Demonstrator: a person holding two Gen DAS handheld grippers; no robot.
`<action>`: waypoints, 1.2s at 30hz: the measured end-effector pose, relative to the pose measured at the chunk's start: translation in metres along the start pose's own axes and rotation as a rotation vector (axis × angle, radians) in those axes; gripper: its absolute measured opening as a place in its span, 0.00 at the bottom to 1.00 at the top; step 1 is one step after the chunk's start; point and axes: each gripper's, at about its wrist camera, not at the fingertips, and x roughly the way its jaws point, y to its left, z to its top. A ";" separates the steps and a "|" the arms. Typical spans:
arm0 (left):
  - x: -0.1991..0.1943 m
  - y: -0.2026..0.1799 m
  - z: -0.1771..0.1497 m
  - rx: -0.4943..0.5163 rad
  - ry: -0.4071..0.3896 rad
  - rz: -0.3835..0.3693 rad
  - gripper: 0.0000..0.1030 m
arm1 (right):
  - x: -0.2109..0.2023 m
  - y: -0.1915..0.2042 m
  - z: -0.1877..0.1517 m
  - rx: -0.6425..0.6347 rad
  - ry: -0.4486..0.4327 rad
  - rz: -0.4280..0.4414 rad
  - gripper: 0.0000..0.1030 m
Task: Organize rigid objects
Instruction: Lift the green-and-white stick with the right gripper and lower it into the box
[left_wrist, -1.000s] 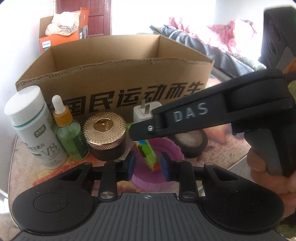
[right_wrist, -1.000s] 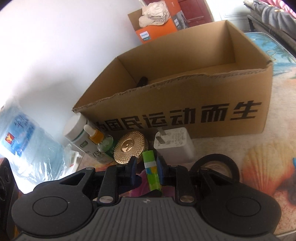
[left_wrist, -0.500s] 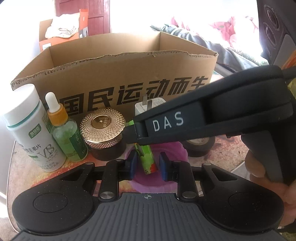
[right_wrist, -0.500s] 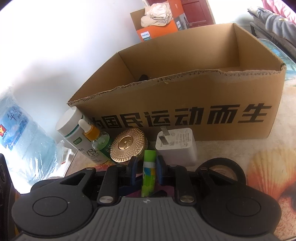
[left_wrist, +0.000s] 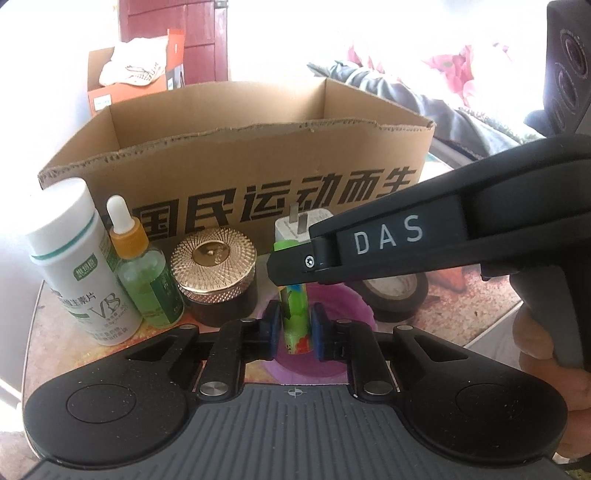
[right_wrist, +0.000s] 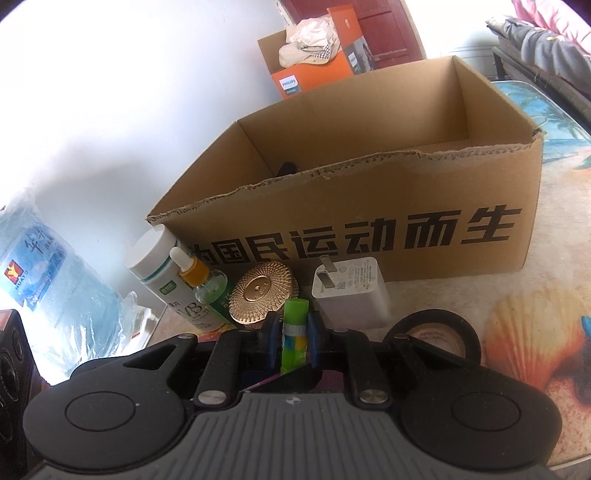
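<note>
Gripping green tube (right_wrist: 293, 334), right gripper (right_wrist: 294, 339) closed

Right gripper (right_wrist: 291, 341) pads clamp green glue stick (right_wrist: 294, 334), upright. Cardboard box (right_wrist: 369, 206) behind; white charger (right_wrist: 352, 295) just beside stick.

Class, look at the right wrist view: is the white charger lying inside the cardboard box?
No, the white charger sits on the table in front of the cardboard box.
</note>
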 end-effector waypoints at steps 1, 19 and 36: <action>-0.004 -0.001 0.000 0.004 -0.008 0.003 0.15 | -0.002 0.000 0.000 0.001 -0.004 0.004 0.18; -0.069 0.005 0.045 0.044 -0.212 0.055 0.14 | -0.053 0.040 0.039 -0.113 -0.177 0.085 0.18; -0.027 0.070 0.144 0.020 -0.114 0.102 0.14 | 0.026 0.046 0.161 -0.038 -0.040 0.219 0.18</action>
